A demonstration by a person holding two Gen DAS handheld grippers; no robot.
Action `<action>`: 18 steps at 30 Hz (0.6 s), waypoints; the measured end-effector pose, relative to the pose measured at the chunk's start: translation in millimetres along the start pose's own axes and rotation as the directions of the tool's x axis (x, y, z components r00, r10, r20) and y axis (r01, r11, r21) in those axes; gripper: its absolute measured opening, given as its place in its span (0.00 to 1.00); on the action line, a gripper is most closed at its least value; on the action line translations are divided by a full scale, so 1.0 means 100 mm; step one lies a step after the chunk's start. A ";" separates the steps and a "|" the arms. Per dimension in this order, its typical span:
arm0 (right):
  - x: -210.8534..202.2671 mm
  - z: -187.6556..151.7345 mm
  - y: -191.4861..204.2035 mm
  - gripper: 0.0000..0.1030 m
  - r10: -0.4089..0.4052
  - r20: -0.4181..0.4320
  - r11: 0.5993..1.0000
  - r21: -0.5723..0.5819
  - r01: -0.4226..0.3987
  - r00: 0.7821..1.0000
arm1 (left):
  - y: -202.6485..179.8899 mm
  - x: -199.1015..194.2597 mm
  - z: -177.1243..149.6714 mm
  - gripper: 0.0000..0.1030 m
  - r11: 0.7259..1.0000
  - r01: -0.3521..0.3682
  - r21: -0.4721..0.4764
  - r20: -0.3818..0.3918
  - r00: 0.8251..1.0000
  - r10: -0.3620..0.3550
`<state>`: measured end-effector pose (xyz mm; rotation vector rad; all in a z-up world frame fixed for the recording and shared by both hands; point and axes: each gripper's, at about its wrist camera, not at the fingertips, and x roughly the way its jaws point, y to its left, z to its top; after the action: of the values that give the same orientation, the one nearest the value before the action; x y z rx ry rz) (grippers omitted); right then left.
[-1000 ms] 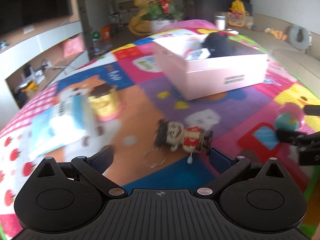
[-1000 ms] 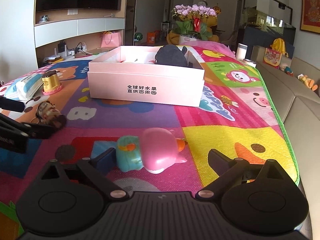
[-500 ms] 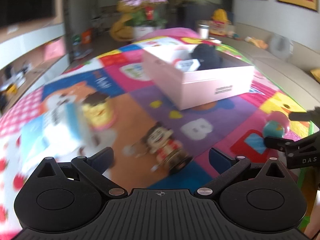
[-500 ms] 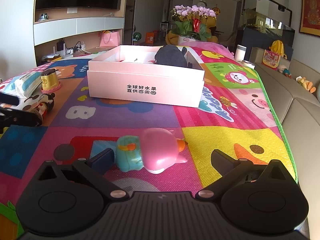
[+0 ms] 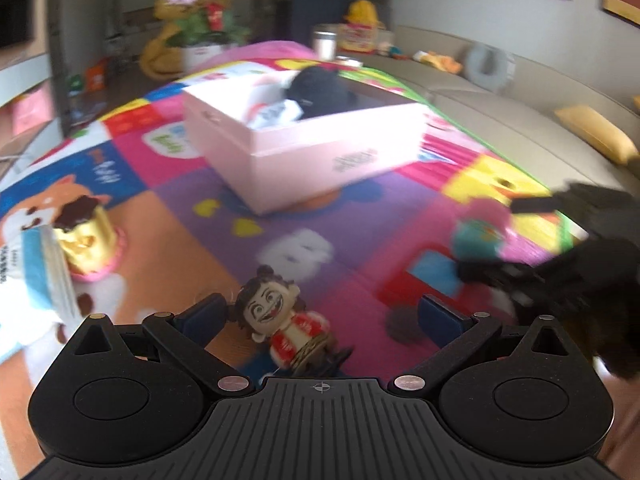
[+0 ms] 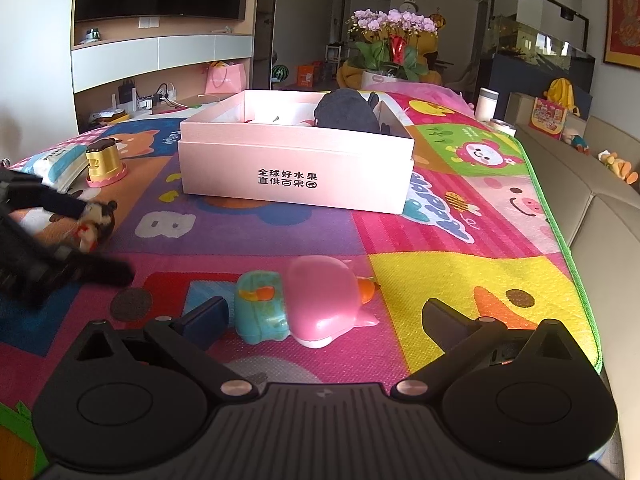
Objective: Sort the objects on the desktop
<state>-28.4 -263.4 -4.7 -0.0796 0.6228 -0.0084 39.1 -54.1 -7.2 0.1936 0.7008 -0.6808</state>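
Left gripper spread wide around the doll, which lay tilted on the mat between the fingers, nearer the left one; not yet pinched, apparently lined up so a close would catch the body. Right gripper likewise spread wide, framing the pink and teal toy that lay on its side just beside the left finger; nothing held there either. Judged as two pickups prepared at once, each gripper placed low and straddling its own toy.

Farther left on the mat, a gold jar stood upright on a pink base, touching or just beside a wipes pack; both unsorted.

Beyond, in the middle of the mat, an open pink box, already holding a dark plush and some smaller items too blurred to name; most likely the destination for both toys. Farthest back, a flower pot.
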 end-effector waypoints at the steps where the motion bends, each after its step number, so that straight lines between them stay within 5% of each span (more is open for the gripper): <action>1: 0.00 0.00 0.00 1.00 -0.001 0.001 1.000 -0.001 0.001 1.000 | -0.04 -0.04 -0.03 1.00 1.000 0.014 0.018 -0.003 1.000 -0.014; 6: 0.00 0.00 0.00 1.00 -0.002 0.001 1.000 -0.003 0.002 1.000 | -0.12 -0.12 -0.07 1.00 0.997 -0.023 0.074 0.000 1.000 0.023; 13: 0.00 0.00 0.00 1.00 -0.002 0.001 1.000 -0.002 0.002 1.000 | -0.02 -0.01 -0.01 0.99 0.998 -0.062 0.033 -0.004 0.998 0.062; 15: 0.00 0.00 0.00 1.00 -0.001 0.001 1.000 -0.002 0.001 1.000 | -0.04 0.02 0.00 0.83 0.997 -0.059 0.050 -0.009 0.998 0.060; 18: 0.01 0.00 0.00 1.00 0.003 -0.001 1.000 0.002 -0.003 1.000 | -0.06 0.03 0.00 0.79 0.997 -0.057 0.049 -0.002 0.998 0.057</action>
<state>-27.6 -263.4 -5.1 -0.0768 0.6239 -0.0058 36.9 -60.3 -8.7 0.2584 0.6800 -0.6433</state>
